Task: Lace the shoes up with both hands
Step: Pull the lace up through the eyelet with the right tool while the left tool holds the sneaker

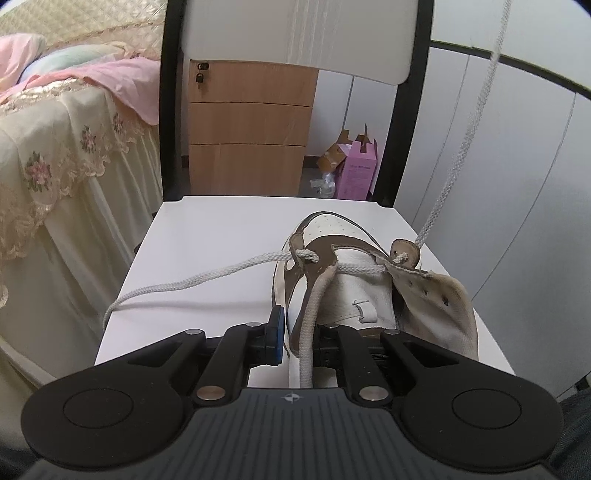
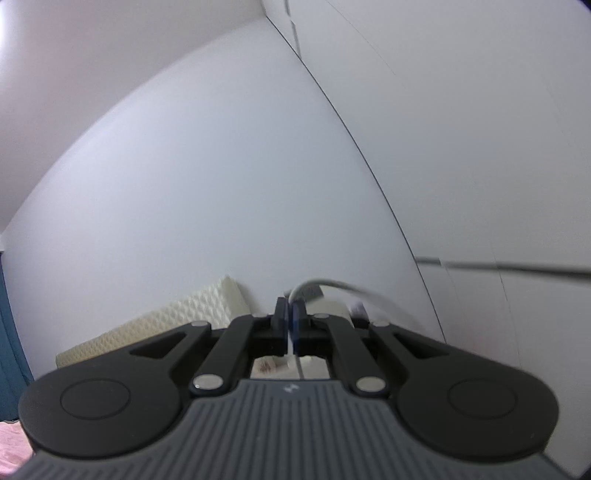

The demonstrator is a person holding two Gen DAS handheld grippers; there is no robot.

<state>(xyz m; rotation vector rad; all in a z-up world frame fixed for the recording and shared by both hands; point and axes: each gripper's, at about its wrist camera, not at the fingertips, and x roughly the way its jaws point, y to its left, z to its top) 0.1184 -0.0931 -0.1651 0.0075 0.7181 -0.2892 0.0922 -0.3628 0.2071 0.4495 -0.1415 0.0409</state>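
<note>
A white and brown shoe [image 1: 354, 280] lies on the white chair seat [image 1: 207, 243], toe pointing away. My left gripper [image 1: 300, 326] is shut on the cream-edged left flap of the shoe's opening. The white lace [image 1: 469, 136] crosses between the lowest eyelets. One end rises taut from the right eyelet toward the upper right, and the other end trails left over the seat. In the right wrist view my right gripper [image 2: 291, 314] is raised toward a white wall and shut on the lace [image 2: 332, 286], which loops out of the fingertips to the right. The shoe is hidden there.
The chair's black-framed back [image 1: 295, 33] stands behind the seat. A wooden drawer cabinet [image 1: 251, 125] and a pink box [image 1: 360, 170] are beyond it. A bed with a floral cover [image 1: 55, 147] lies at the left, white panels [image 1: 498, 166] at the right. A cream textured block [image 2: 166, 325] rests by the wall.
</note>
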